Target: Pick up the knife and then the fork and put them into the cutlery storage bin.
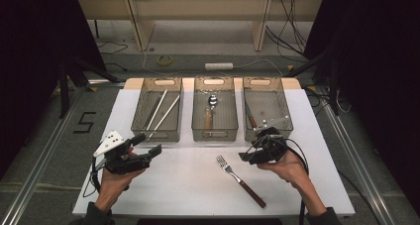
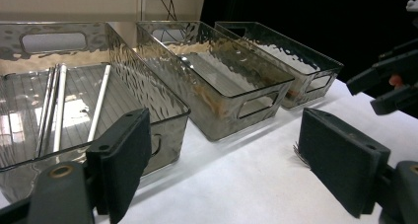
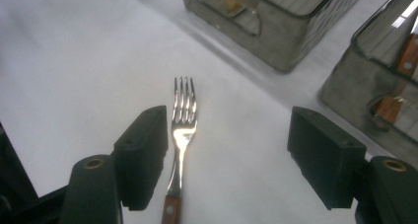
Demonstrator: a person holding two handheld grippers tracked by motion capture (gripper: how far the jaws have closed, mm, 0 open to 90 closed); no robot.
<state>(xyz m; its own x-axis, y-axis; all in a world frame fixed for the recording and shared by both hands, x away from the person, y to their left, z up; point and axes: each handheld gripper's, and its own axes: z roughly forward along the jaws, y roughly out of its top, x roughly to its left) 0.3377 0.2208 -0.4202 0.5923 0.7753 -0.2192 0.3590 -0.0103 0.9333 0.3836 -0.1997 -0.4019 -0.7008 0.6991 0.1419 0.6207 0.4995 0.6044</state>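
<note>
Shiny metal with a brown wooden handle, the fork lies flat on the white table, a little right of the middle in the lower part of the high view. Its prongs point to the upper left and its handle runs down to the lower right.

The right gripper is just above and to the right of the fork in that view, held in a hand that comes in from the bottom right. Its jaws are spread wide and nothing is between the pads. In the right gripper view the fork sits at the bottom middle, close beside the left jaw, and it does not touch either jaw.

The left gripper is at the lower left of the high view, held in the other hand. Its jaws are spread wide too, and they hold nothing.

Three see-through bins stand in a row across the middle of the high view. The left bin has long white sticks in it. The middle bin holds a spoon with a wooden handle. The right bin holds a knife with a wooden handle.
</note>
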